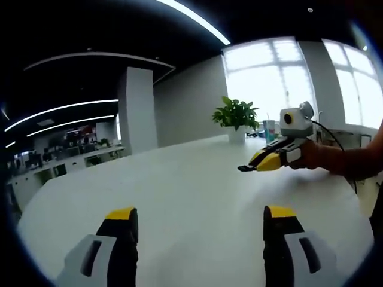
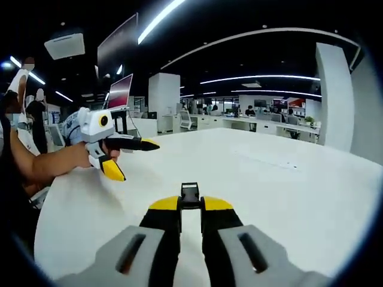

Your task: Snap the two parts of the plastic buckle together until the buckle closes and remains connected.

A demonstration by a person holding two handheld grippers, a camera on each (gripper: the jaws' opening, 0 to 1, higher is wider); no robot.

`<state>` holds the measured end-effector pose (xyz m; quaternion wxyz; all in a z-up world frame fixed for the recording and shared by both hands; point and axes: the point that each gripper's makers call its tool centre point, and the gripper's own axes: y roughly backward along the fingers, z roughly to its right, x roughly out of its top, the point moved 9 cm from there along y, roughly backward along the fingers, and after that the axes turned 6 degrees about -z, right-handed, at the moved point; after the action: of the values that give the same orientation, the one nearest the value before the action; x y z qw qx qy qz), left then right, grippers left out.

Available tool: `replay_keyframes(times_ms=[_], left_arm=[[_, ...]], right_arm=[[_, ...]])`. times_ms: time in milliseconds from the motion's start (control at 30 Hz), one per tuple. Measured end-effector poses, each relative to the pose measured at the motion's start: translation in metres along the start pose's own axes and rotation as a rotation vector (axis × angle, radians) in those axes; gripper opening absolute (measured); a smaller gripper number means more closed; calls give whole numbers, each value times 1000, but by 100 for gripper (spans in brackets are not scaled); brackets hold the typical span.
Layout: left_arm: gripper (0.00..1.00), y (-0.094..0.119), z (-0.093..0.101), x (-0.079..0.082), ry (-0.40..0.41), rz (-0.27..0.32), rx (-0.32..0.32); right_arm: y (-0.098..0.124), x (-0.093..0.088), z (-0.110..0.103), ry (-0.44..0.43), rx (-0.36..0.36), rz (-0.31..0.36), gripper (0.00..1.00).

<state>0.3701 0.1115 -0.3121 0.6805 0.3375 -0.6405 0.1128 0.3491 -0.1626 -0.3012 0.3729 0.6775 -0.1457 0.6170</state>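
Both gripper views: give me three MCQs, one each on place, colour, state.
1. Where is the potted plant?
A. on the white table's far end
B. on the floor
C. in a gripper

2. The jaw tips' colour?
A. red
B. yellow
C. green

3. The right gripper is:
A. wide open
B. shut on a black buckle part
C. shut on a cup

A: in the left gripper view it stands by the window.
B: yellow caps on the left gripper too.
B: the part sits pinched between the tips.

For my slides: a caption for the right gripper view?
Right claw shut on a black buckle part above the white table; left claw open nearby.
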Motion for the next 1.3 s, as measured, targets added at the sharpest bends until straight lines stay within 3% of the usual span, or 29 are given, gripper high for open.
replay_keyframes(times_ms=[300, 400, 1300], left_arm=[[90, -2, 3, 2, -18, 0, -22], [100, -4, 0, 4, -25, 32, 12], [99, -4, 4, 2, -34, 12, -13]], right_arm=[[-5, -1, 5, -14, -17, 0, 9], [-9, -1, 9, -9, -35, -12, 9], [-24, -1, 21, -25, -50, -56, 9]])
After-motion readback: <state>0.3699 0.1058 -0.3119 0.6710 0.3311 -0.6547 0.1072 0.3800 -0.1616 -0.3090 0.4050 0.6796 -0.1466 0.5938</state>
